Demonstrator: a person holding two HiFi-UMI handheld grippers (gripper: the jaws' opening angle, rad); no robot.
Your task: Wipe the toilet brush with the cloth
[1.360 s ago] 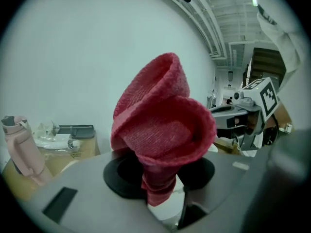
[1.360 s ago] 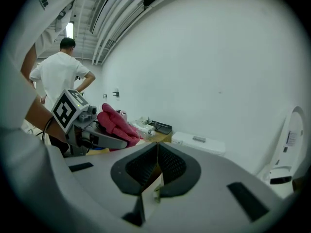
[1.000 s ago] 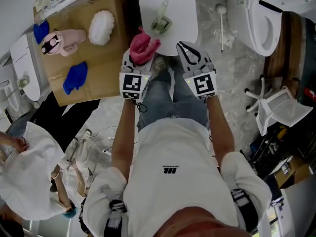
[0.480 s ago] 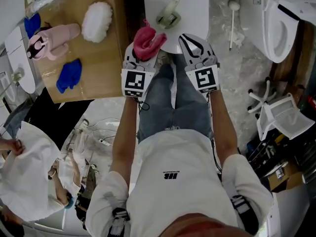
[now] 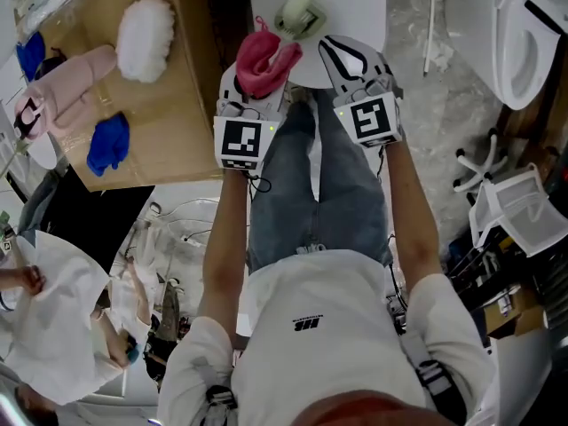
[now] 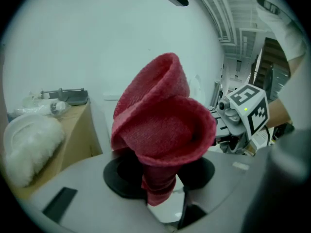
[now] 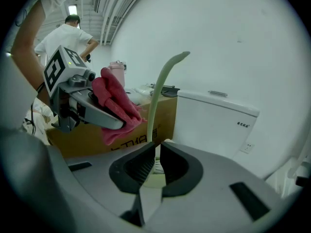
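Red woven cloth [image 6: 163, 125]: noting it bunched and pinched in the left gripper [image 6: 160, 174], fingers closed tight on its lower folds, with the loose upper part flaring above them.

Locating the toilet brush [image 5: 302, 11] on the white toilet lid [image 5: 359, 3], left of the lid's middle and back from its front edge. Seeing its pale green handle [image 7: 160, 91] rising in a curve just beyond the tips in the right gripper view.

Reading the right gripper [image 7: 156, 154]: fingers parted by a narrow gap and opening, gripping nothing. Handle lining up with the gap but lying past it, not between.

Judging the step as the approach, before any wiping, with the cloth well short of the brush and not touching it. Expecting the next move to call for:
- widening the right fingers further;
- bringing them round the handle and closing to steady or lift the brush;
- bringing the cloth in from the left against it.

Watching for tipping, given a tall handle on what looks a small base.

Recording pose: both forearms reaching forward over the person's legs, grippers sitting side by side near the lid's front edge, both pitching downward, the left one holding the cloth near the lid's front left corner.

Ignoring the cardboard box [image 5: 186, 105] off the lid's left edge.
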